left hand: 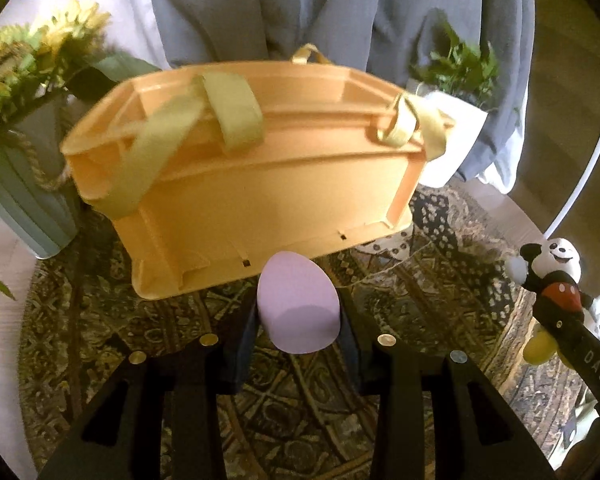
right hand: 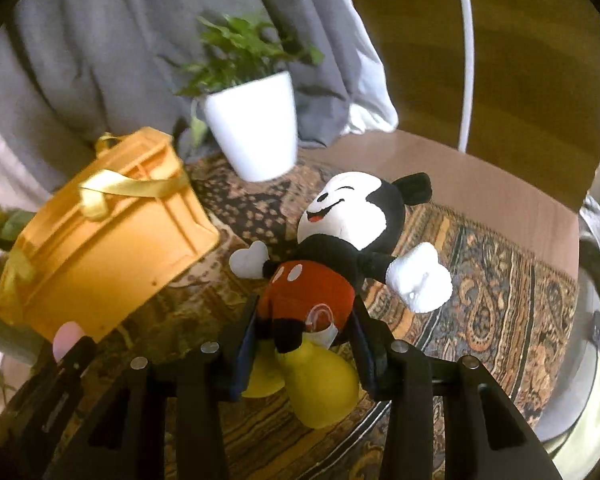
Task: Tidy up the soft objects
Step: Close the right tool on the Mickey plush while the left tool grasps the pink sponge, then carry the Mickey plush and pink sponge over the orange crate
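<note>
- Two grippers are each clamped on a soft thing above a patterned rug (left hand: 440, 280).
- The left gripper (left hand: 299, 312) grasps a lilac egg-shaped sponge (left hand: 298, 304) between its two fingers, the sponge's rounded tip pointing away from the camera.
- Just ahead of the left gripper stands an orange basket (left hand: 236, 184) with pale yellow ribbon handles (left hand: 236, 112); the sponge's tip overlaps the basket's near wall in the view, and contact cannot be told.
- The right gripper (right hand: 305, 320) is clenched on a Mickey Mouse plush (right hand: 340, 240), its pads pressing the red shorts from both sides, the yellow feet hanging toward the camera and the head pointing away.
- Ahead and to the left of the right gripper sits the same basket; beyond the plush stands a white pot with a green plant (right hand: 252, 136).
- To the left of the left gripper stands a grey-green vase of yellow flowers (left hand: 28, 152).
</note>
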`<state>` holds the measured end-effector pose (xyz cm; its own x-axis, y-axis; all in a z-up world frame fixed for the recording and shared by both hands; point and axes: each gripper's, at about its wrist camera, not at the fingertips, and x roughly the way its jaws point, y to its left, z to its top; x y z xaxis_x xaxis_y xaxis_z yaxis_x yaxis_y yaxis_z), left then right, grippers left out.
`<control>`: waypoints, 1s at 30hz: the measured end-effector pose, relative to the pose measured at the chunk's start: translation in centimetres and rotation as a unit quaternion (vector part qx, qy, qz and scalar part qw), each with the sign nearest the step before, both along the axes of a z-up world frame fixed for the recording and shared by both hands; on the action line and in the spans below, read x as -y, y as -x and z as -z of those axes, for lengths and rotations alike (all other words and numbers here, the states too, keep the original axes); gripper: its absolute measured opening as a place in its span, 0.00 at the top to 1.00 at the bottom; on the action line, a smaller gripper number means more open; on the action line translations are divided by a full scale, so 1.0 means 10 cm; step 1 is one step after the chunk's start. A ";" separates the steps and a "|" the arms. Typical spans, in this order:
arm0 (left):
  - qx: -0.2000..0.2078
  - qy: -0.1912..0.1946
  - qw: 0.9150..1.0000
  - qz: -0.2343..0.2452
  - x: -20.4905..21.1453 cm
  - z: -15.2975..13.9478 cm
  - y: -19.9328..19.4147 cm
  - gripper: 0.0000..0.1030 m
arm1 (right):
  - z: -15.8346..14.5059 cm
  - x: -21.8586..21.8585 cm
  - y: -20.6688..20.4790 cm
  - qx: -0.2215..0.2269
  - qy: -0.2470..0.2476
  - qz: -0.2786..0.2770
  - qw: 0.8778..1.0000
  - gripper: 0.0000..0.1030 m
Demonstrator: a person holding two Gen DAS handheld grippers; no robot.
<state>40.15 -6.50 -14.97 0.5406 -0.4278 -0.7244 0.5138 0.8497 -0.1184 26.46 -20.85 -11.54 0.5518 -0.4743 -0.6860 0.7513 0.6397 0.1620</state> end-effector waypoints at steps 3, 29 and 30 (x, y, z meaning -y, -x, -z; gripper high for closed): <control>0.007 0.007 1.000 -0.003 -0.05 -0.10 0.06 0.64 | -0.12 -0.07 0.02 0.010 0.010 -0.018 1.000 0.58; 0.104 0.039 0.985 -0.128 -0.22 -1.03 0.53 0.64 | -0.84 -0.05 -0.18 0.101 0.066 -0.238 0.964 0.58; 0.105 0.041 0.984 -0.138 -0.22 -1.05 0.55 0.64 | -0.88 -0.02 -0.21 0.106 0.065 -0.252 0.960 0.58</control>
